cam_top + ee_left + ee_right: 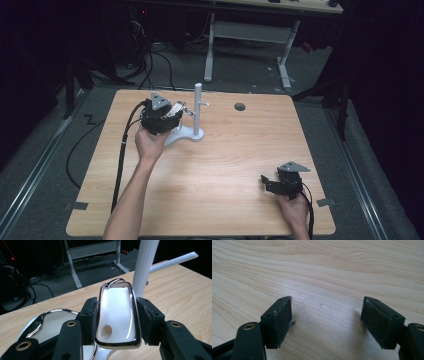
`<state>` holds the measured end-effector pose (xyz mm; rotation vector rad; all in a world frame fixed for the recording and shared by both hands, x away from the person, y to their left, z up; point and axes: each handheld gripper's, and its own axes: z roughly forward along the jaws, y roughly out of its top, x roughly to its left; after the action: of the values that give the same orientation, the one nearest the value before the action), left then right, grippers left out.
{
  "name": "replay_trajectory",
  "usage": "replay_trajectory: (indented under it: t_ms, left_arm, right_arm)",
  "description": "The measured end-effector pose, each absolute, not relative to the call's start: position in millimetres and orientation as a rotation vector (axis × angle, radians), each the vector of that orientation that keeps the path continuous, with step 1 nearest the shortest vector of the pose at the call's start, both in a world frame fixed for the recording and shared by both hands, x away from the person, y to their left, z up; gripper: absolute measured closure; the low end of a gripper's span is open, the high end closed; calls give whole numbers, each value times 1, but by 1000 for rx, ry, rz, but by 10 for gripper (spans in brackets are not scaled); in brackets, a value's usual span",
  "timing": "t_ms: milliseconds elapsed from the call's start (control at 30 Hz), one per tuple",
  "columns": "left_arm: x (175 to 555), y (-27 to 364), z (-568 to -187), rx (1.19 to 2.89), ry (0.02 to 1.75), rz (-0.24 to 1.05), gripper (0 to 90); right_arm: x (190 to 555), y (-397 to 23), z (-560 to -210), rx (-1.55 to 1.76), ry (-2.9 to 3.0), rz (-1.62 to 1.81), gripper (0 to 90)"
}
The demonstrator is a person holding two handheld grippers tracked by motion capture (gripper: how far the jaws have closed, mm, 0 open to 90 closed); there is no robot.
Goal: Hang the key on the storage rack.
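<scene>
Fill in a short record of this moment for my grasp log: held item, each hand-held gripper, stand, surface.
held item: white key fob with chrome rim, metal loop at its far end
left hand-held gripper: shut on the key fob, pads on its two long sides, close to the stand
right hand-held gripper: open, nothing between the pads, low over bare wood near the table's front right
stand: white stand with an upright post, side pegs and a curved base
surface: light wooden table
</scene>
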<state>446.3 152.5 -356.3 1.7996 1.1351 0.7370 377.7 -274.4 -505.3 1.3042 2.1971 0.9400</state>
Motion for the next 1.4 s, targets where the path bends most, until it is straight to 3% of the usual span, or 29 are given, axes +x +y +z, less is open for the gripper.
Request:
replay_trajectory:
  t_ms: [1400]
  left_arm:
    - [443,151,-390,1844,1172,719,538]
  right_arm:
    - [377,-274,-505,1301,2198,939,251]
